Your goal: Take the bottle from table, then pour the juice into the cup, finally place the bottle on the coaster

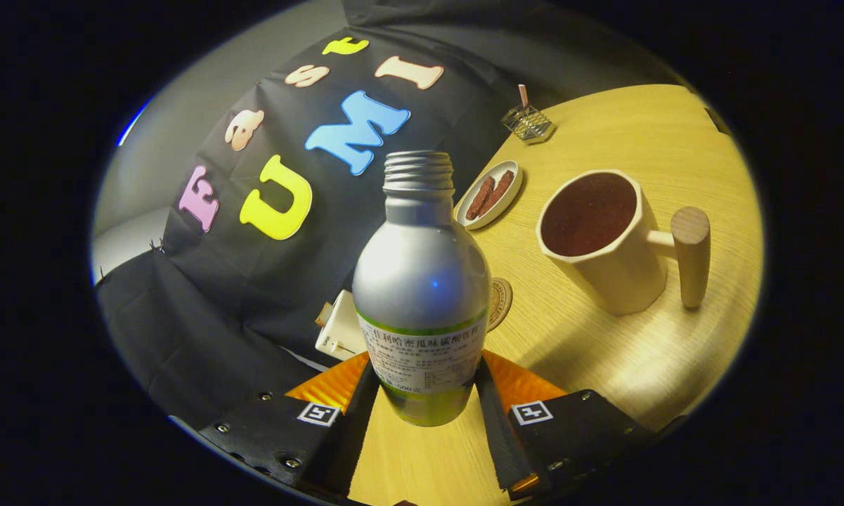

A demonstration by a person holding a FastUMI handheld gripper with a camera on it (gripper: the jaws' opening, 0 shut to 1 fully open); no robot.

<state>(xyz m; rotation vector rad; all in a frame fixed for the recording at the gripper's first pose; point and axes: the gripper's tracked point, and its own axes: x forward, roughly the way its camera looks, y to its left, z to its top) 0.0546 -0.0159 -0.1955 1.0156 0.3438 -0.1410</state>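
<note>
A silver metal bottle [422,281] with a threaded, capless neck and a white-and-green label stands between my fingers, and my gripper [425,393] is shut on its lower body. It appears lifted off the wooden table [604,351], and the whole scene looks tilted. A round coaster [500,302] lies on the table just behind the bottle, mostly hidden by it. To the right, beyond the fingers, stands a cream cup [597,239] with a wooden peg handle and dark liquid inside.
A small oval dish [490,195] with brown sticks lies beyond the coaster. A wire holder [527,121] sits near the table's far edge. A white box [341,330] is left of the bottle, by the black cloth wall.
</note>
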